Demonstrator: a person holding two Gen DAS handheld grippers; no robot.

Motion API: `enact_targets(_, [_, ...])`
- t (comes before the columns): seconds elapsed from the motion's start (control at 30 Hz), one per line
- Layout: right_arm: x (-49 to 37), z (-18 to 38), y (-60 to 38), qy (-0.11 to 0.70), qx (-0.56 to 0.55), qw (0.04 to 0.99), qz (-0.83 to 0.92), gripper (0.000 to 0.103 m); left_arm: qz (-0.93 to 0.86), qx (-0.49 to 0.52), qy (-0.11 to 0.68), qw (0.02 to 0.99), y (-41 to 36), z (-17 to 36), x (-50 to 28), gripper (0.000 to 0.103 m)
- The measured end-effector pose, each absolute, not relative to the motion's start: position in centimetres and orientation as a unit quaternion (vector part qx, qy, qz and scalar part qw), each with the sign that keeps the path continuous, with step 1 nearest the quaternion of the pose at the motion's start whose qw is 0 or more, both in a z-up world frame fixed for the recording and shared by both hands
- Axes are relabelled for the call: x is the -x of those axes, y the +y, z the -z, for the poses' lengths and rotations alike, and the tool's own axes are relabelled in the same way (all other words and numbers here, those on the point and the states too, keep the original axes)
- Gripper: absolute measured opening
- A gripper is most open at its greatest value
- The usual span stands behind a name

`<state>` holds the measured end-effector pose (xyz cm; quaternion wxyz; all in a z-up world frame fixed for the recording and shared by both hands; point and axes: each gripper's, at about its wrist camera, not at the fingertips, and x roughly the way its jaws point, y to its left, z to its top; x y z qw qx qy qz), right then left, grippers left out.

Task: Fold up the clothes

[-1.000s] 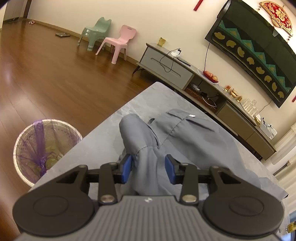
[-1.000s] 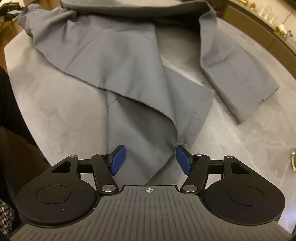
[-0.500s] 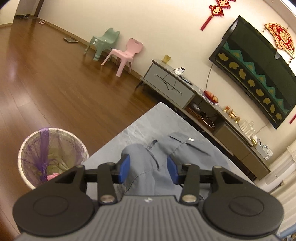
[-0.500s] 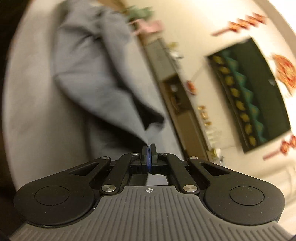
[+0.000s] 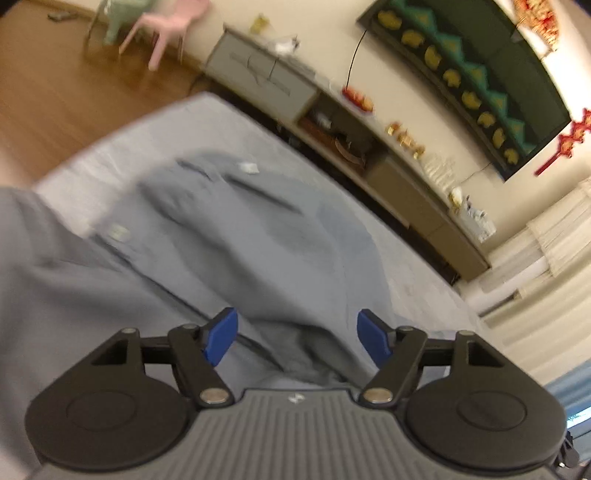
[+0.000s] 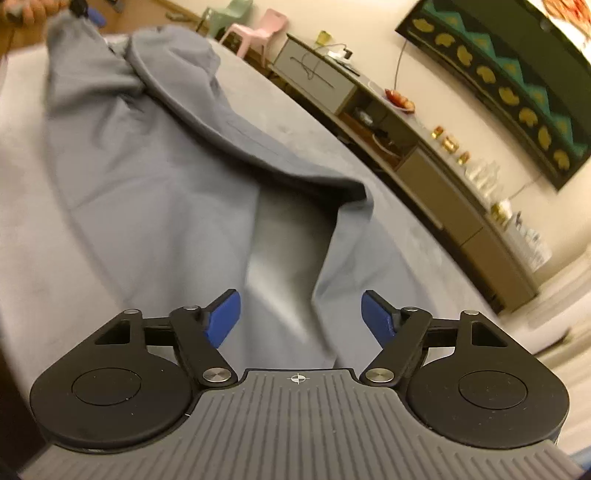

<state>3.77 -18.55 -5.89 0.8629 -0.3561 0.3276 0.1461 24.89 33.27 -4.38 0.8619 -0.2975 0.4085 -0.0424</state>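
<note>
A pair of grey trousers lies rumpled on the grey table. In the left wrist view the waist end with a white label is nearest. My left gripper is open, its blue pads apart over the cloth. In the right wrist view the trousers stretch away toward the far left, with a folded leg edge across the middle. My right gripper is open over the leg end, holding nothing. The left gripper shows at the far top left of that view.
A long low TV cabinet runs along the wall past the table's far edge. Pink and green child chairs stand on the wooden floor at the back left. Curtains hang at the right.
My right gripper was shut on the cloth half a second ago and is now open; the leg has dropped onto the table. My left gripper has opened wider and swung right over the trousers.
</note>
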Motion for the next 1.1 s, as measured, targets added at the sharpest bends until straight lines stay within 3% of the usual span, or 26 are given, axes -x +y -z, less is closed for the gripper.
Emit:
enact_targets(0.17, [-12.4, 11.0, -16.6, 0.366, 0.389, 0.838, -0.111, 0.076, 0.040, 0.299, 0.445, 0.843, 31.1, 6.6, -29.6, 0.074])
enact_targets(0.23, [-15.4, 12.6, -17.2, 0.391, 0.380, 0.832, -0.098, 0.073, 0.032, 0.291, 0.460, 0.838, 30.3, 7.5, -31.0, 0.067])
enact_targets(0.27, [-16.8, 13.4, -17.8, 0.407, 0.372, 0.829, -0.093, 0.069, 0.027, 0.285, 0.465, 0.838, 30.0, 7.8, -31.6, 0.046])
enact_targets(0.3, [-18.0, 13.5, -18.4, 0.418, 0.358, 0.829, -0.094, 0.058, 0.022, 0.279, 0.468, 0.838, 29.9, 8.0, -32.2, 0.014])
enact_targets(0.33, [-19.1, 13.3, -19.1, 0.427, 0.342, 0.832, -0.096, 0.007, 0.018, 0.272, 0.469, 0.840, 29.7, 8.0, -32.7, 0.006])
enact_targets(0.37, [-20.2, 12.8, -19.9, 0.430, 0.335, 0.833, -0.091, 0.000, 0.018, 0.268, 0.458, 0.848, 29.8, 7.3, -32.9, 0.004])
enact_targets(0.6, [-24.2, 2.3, -25.5, 0.322, 0.361, 0.875, 0.004, 0.000, 0.044, 0.386, 0.272, 0.880, 33.2, -4.0, -33.0, 0.003])
enact_targets(0.73, [-29.6, 0.5, -27.3, 0.341, 0.332, 0.879, 0.020, 0.000, -0.041, 0.370, 0.293, 0.881, 30.6, -3.4, -40.1, 0.004])
enact_targets(0.83, [-35.2, 5.3, -28.5, 0.416, 0.292, 0.861, 0.028, 0.001, -0.111, 0.289, 0.398, 0.864, 27.5, 1.8, -45.8, 0.006])
enact_targets(0.87, [-35.9, 7.2, -28.6, 0.445, 0.285, 0.849, 0.027, 0.007, -0.111, 0.287, 0.423, 0.852, 27.0, 3.3, -46.2, 0.007])
enact_targets(0.9, [-35.1, 7.7, -28.6, 0.447, 0.274, 0.852, 0.018, 0.020, -0.094, 0.298, 0.424, 0.850, 27.0, 3.8, -45.4, 0.007])
enact_targets(0.93, [-34.0, 7.8, -28.6, 0.439, 0.260, 0.860, 0.007, 0.036, -0.066, 0.310, 0.413, 0.853, 27.1, 3.6, -44.1, 0.016])
enact_targets(1.0, [-31.6, 7.9, -28.5, 0.424, 0.233, 0.875, -0.016, 0.053, -0.013, 0.326, 0.391, 0.861, 27.4, 2.9, -41.4, 0.030])
enact_targets(1.03, [-29.5, 7.5, -28.6, 0.413, 0.214, 0.885, -0.025, 0.059, 0.010, 0.321, 0.377, 0.869, 27.6, 1.9, -39.7, 0.030])
enact_targets(1.1, [-24.2, 6.9, -29.1, 0.415, 0.173, 0.891, -0.062, 0.060, 0.031, 0.311, 0.347, 0.884, 28.7, 0.2, -36.0, 0.035])
